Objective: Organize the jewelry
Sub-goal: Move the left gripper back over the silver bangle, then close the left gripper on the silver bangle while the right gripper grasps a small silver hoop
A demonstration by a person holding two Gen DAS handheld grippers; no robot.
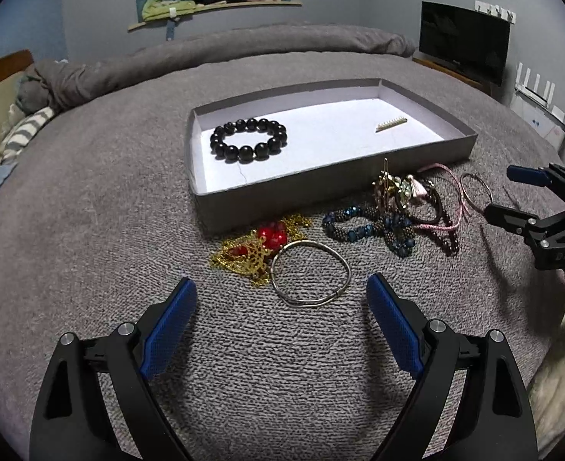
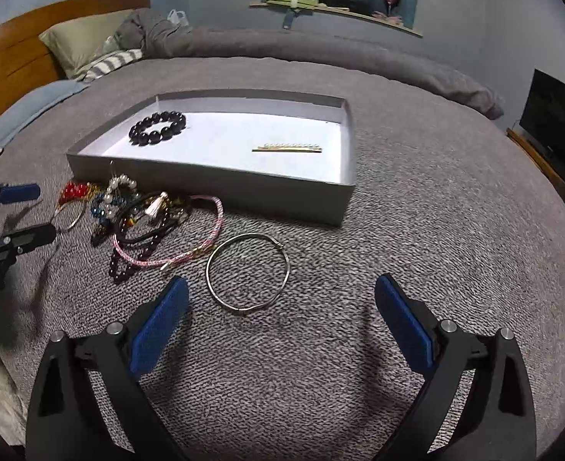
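Note:
A grey tray (image 1: 282, 192) (image 2: 244, 192) with a white floor lies on the bed. It holds a black bead bracelet (image 1: 248, 140) (image 2: 157, 127) and a gold hairpin (image 1: 391, 126) (image 2: 287, 148). In front of the tray lies a pile of jewelry: a gold and red necklace (image 1: 251, 253), a blue bead bracelet (image 1: 363, 226), a pink cord bracelet (image 2: 217, 215) and dark red beads (image 2: 128, 265). My left gripper (image 1: 280, 288) is open, just short of a silver bangle (image 1: 309, 244). My right gripper (image 2: 281, 280) (image 1: 499, 191) is open too, just behind a second silver bangle (image 2: 250, 235). Neither holds anything.
Everything rests on a grey knitted blanket (image 1: 128, 192) covering the bed. Pillows (image 2: 82, 42) and a wooden headboard (image 2: 13, 50) are at the left, a rolled duvet at the back, a dark screen (image 1: 463, 46) on the right. The left gripper (image 2: 46, 211) shows beside the pile.

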